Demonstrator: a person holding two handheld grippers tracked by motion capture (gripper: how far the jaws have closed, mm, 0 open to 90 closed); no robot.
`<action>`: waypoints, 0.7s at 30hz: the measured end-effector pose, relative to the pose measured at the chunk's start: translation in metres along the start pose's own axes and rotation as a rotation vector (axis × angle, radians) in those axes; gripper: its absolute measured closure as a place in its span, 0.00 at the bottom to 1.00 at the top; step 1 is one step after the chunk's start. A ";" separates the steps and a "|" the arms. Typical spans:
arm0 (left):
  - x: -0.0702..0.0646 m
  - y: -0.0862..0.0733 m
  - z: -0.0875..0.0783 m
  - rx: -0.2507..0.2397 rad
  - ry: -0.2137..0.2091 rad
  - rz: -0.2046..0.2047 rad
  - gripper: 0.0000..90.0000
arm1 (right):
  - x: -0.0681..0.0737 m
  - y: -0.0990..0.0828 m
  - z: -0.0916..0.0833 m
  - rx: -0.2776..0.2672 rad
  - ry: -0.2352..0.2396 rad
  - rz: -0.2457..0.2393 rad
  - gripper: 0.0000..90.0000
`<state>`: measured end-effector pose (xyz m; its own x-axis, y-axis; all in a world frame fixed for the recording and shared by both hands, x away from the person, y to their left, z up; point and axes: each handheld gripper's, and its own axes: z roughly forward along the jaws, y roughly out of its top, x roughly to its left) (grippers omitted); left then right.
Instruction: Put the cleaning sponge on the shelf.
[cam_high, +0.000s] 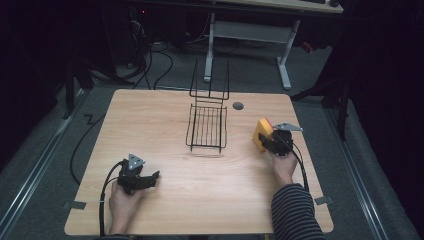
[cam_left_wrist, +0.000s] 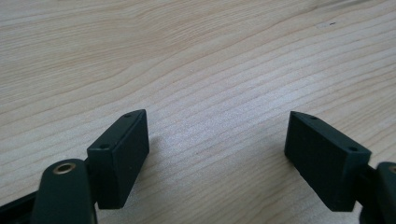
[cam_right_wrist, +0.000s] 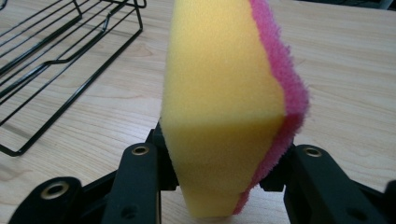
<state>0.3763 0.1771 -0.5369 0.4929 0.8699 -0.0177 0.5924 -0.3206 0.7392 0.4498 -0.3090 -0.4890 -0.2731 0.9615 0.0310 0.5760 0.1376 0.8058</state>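
Note:
A yellow sponge (cam_right_wrist: 224, 93) with a pink scouring side stands on edge between the jaws of my right gripper (cam_right_wrist: 224, 172), which is shut on it. In the high view this sponge (cam_high: 261, 133) is at the table's right side, with the right gripper (cam_high: 272, 141) squeezing its near end. My left gripper (cam_high: 150, 179) rests near the front left of the table. Its jaws stand wide apart over bare wood, and the left gripper (cam_left_wrist: 217, 154) holds nothing.
A black wire rack (cam_high: 207, 127) stands at the middle of the wooden table (cam_high: 165, 115), its tall back toward the far edge. The rack (cam_right_wrist: 60, 51) lies left of the sponge in the right gripper view. A dark round hole (cam_high: 238, 106) is beside it.

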 end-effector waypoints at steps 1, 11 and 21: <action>0.000 0.000 0.000 0.000 0.000 0.000 0.25 | 0.001 0.000 -0.001 -0.004 0.004 -0.003 0.67; 0.000 0.000 0.000 0.001 -0.001 0.000 0.25 | 0.007 0.005 -0.013 -0.046 0.045 -0.001 0.67; 0.000 0.000 0.000 0.002 -0.001 0.000 0.25 | 0.012 0.011 -0.029 -0.076 0.075 -0.011 0.67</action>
<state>0.3763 0.1772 -0.5368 0.4940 0.8693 -0.0185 0.5932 -0.3214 0.7381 0.4307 -0.3025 -0.4625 -0.3375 0.9392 0.0634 0.5137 0.1273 0.8485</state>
